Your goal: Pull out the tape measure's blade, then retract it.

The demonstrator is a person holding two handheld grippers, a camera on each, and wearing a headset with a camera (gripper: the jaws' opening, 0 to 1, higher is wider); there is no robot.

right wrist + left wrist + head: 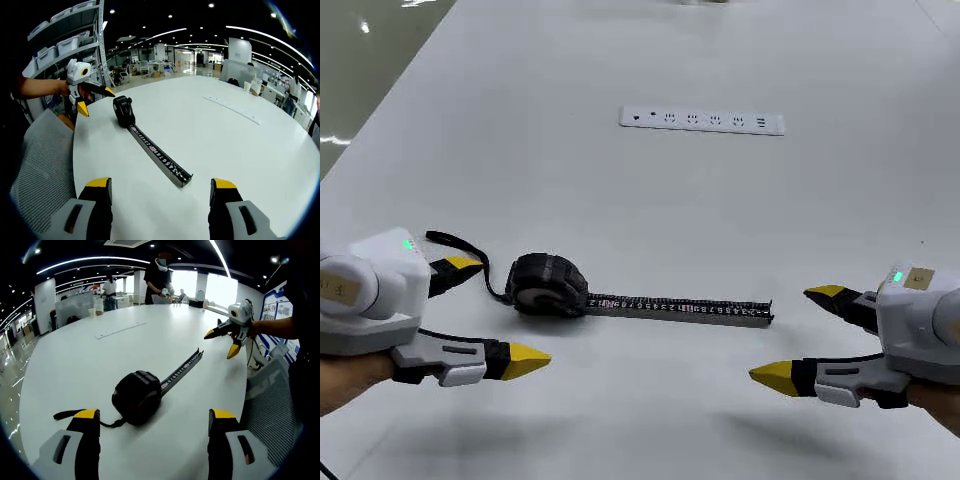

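white table [620, 60] | tape measure [548, 285], blade [680, 308] out | open-plan office [165, 52] | left hand-held gripper [510, 309], right hand-held gripper [782, 332]: agape

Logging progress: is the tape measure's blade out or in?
Out: the dark numbered blade lies extended from the round black case.

Tape measure strap [455, 241] partly hidden behind left claw [515, 310].

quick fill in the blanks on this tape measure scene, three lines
1. The blade is pulled ___ of the tape measure's black case.
2. The left claw and right claw are both ___, gripping nothing.
3. The blade's free end points toward the ___ claw.
Missing words: out; open; right.
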